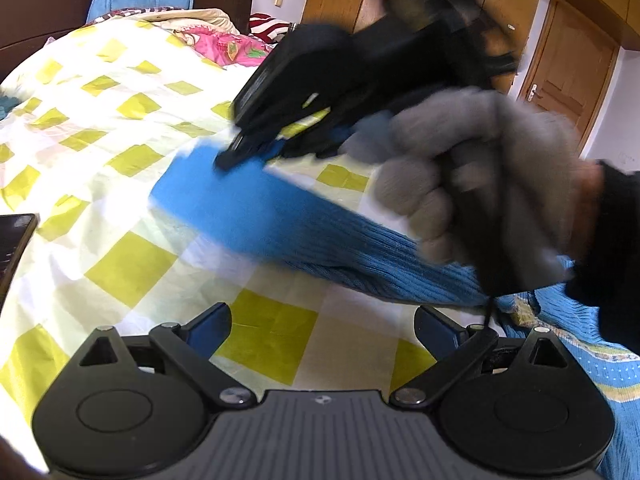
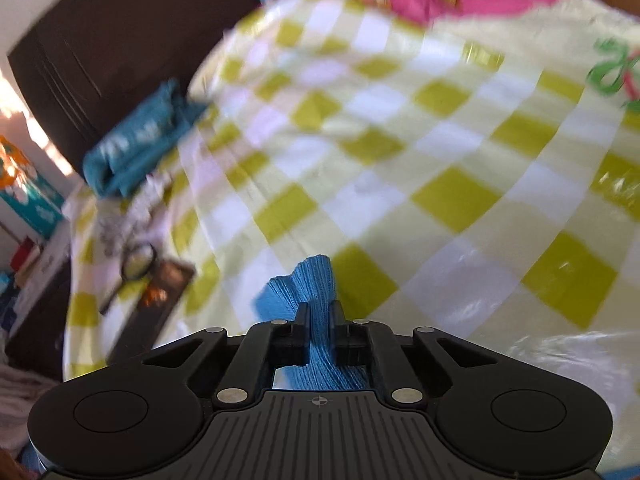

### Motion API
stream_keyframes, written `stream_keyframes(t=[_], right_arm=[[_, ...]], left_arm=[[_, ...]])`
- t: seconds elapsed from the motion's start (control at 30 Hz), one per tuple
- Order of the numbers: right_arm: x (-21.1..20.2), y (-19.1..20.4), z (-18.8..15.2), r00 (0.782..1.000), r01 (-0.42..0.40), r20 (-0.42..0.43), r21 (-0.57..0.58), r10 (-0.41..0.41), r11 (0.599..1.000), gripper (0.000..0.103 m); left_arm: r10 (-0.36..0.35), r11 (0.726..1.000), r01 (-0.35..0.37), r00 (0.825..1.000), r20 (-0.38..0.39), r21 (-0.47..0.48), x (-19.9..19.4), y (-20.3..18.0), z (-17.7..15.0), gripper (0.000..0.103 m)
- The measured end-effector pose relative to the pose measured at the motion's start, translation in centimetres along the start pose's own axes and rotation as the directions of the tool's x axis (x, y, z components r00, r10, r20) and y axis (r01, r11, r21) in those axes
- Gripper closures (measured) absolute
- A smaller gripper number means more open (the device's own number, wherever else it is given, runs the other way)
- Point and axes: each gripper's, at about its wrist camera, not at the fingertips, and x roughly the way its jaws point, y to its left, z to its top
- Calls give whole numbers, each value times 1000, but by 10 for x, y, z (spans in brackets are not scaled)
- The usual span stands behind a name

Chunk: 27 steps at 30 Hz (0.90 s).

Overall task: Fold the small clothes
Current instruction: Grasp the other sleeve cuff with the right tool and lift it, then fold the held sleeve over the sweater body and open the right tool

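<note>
A blue knit garment (image 1: 580, 364) lies at the right on the yellow-checked bedspread (image 1: 120, 152). Its ribbed sleeve (image 1: 280, 216) is stretched up and to the left, off the bed. My right gripper (image 1: 234, 154), held by a grey-gloved hand (image 1: 472, 168), is shut on the sleeve's end. In the right wrist view the right gripper (image 2: 319, 312) pinches the blue knit (image 2: 308, 284), which bunches out past the fingertips. My left gripper (image 1: 322, 328) hovers low over the bedspread, open, with nothing between its fingers, just short of the sleeve.
A dark phone (image 1: 12, 248) lies at the bed's left edge. Pink patterned bedding (image 1: 224, 44) and a blue pillow (image 1: 136, 0) sit by the dark headboard. A teal folded cloth (image 2: 136, 144), a magnifying glass (image 2: 138, 262) and a dark flat object (image 2: 160, 292) lie on the bed's left side.
</note>
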Motion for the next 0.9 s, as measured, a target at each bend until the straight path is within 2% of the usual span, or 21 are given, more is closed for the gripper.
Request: stream_keyframes(t=[0.1,0.2,0.33,0.47,0.63,0.7,0.8,0.9], right_arm=[[-54,-7,5,991,26,129,59,-33,998,96],[-119,-28,3,963,47,256,152,-86,987,96],[-207,-68,-21,906,81,377,288,-191,954,96],[-279,-110,-70,835,114,442,445,-329,888,96],[-341,-165,-136,730,122,469,627,-498,770,96],[-355,-188,-165,693,113,456,697,-559,708,96],[-363,-225,-207,680,136,376,779,-630,612,96],[-359,-254,-245,691,172,279,832,-667,527,96]], left_arm=[[-14,1000,14,1000,13,16,-4,-11,5,0],[-41,997,38,998,41,62,-11,-30,13,0],[-94,988,86,994,60,131,-12,-65,22,0],[-155,965,140,987,52,221,-4,-108,24,0],[-220,919,201,975,19,340,7,-167,19,0],[-235,897,215,972,4,386,11,-186,17,0],[-238,866,226,971,-30,446,19,-211,8,0],[-227,844,233,971,-72,484,31,-230,-2,0]])
